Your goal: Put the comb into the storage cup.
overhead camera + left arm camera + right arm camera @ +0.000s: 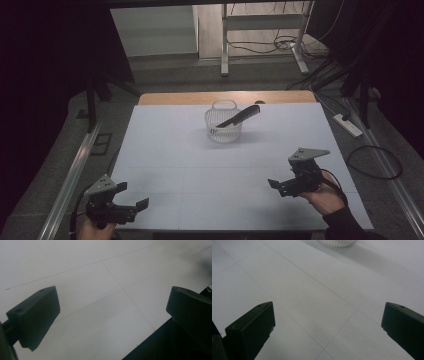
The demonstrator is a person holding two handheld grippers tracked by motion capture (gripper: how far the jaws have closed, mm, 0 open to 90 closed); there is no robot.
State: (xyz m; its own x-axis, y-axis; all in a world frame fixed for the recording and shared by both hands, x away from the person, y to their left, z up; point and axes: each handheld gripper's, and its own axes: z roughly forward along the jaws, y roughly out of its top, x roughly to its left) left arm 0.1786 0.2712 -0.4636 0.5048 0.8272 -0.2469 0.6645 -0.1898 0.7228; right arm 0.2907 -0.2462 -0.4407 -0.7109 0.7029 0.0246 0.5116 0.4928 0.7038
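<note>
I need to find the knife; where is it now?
In the high view, the knife leans in the white basket at the table's far middle, handle over the right rim.

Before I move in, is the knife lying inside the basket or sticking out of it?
Sticking out. The knife leans tilted in the white basket, blade end down inside, black handle rising past the rim toward the right.

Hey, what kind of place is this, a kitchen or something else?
Probably a lab or test room, not a kitchen: a white-covered table holds just a basket with a knife, with loose cables and a power strip on the floor.
</note>
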